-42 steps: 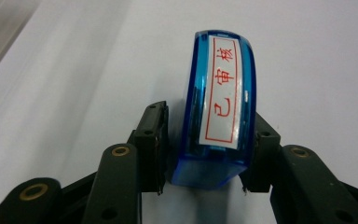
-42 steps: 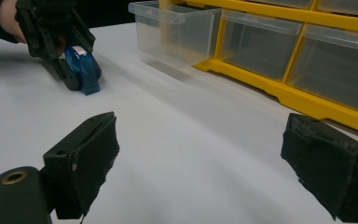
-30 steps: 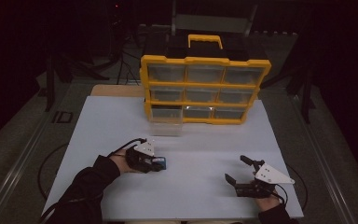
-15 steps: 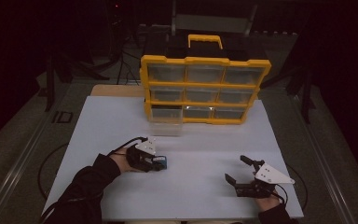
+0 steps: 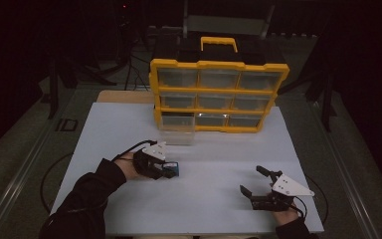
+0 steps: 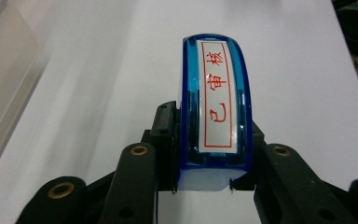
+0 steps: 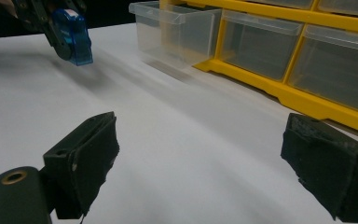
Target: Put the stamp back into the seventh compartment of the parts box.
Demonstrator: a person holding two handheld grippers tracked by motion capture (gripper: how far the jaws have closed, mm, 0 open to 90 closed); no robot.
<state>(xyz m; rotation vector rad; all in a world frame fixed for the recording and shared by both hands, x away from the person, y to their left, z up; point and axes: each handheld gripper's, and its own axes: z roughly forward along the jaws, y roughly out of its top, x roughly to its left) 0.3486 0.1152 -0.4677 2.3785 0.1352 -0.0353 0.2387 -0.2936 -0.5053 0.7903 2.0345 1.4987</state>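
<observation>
One stamp (image 6: 216,100) sits clamped in my left tool (image 5: 171,170), right tool (image 5: 258,186) wide open and empty; I'd carry it level toward the open drawer (image 5: 177,136).

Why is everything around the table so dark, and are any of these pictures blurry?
High view: light falls on the white table and yellow drawer cabinet while the room behind is near black. Left gripper view: the blue stamp in the left tongs is sharp, its red lettering readable. Right gripper view: the open right tongs up close are soft, and the pulled-out clear drawer looks hazy.
</observation>
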